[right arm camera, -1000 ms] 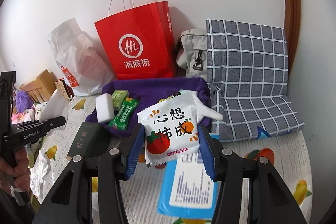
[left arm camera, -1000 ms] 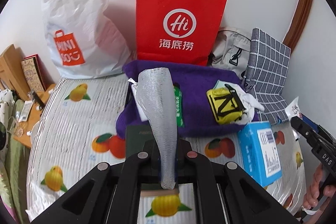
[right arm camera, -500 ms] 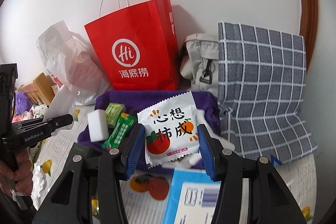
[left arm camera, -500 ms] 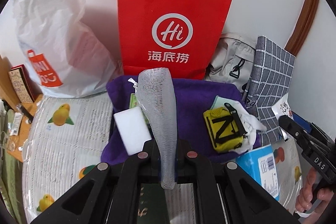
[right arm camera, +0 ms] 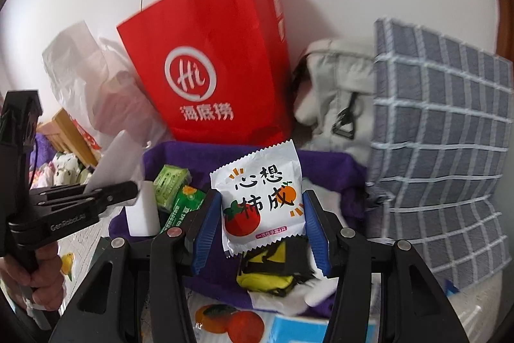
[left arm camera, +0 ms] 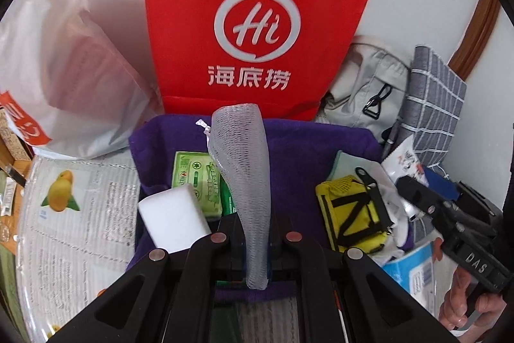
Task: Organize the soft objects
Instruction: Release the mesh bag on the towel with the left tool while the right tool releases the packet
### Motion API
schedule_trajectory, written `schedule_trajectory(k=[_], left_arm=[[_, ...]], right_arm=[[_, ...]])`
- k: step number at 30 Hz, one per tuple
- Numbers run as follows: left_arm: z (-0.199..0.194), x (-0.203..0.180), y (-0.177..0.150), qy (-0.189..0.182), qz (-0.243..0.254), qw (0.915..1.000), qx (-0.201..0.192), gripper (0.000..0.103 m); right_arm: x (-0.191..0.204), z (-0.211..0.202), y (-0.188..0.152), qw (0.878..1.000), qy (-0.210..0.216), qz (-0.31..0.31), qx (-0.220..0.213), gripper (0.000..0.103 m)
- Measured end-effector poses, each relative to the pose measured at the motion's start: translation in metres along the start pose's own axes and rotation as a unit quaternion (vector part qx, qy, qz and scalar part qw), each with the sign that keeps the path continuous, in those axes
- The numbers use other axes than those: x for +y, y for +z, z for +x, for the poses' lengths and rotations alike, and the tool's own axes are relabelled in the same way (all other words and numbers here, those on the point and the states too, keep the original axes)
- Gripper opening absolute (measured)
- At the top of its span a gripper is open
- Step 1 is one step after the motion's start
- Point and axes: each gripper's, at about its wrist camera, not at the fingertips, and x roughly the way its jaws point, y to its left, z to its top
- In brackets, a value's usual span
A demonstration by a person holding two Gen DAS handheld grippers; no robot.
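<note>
My left gripper [left arm camera: 255,241] is shut on a grey mesh net [left arm camera: 242,169] that stands up between its fingers, over the purple cloth bin [left arm camera: 321,143]. My right gripper [right arm camera: 261,233] is shut on a white snack packet [right arm camera: 261,204] with a tomato print, held above the same purple bin [right arm camera: 324,163]. In the bin lie a white sponge block [left arm camera: 173,221], green packets [left arm camera: 196,179] and a yellow pouch [left arm camera: 351,214]. The right gripper also shows at the left wrist view's right edge [left arm camera: 414,185]; the left gripper shows in the right wrist view [right arm camera: 128,188].
A red paper bag [left arm camera: 253,21] stands behind the bin, a white plastic bag [left arm camera: 64,69] to its left, a grey backpack [left arm camera: 369,82] and checked grey cloth [right arm camera: 440,150] to its right. A blue box [left arm camera: 414,272] lies on the fruit-print tablecloth [left arm camera: 80,214].
Both grippers have moved forward towards the purple bin, each still holding its item. The bin and red bag now look larger and closer.
</note>
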Motion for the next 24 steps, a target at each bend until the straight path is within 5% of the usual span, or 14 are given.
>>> schedule_trajectory(k=[13,24], left_arm=[[0.048,0.0,0.001,-0.037,-0.004,0.9976,0.058,0.008],[0.059,-0.009,-0.005,-0.046,0.015,0.996,0.075,0.009]], right_arm=[[-0.017,0.057,-0.015,0.997,-0.009,0.003,0.072,0.052],[-0.013,0.068,-0.019,0.996,-0.016,-0.008,0.083,0.053]])
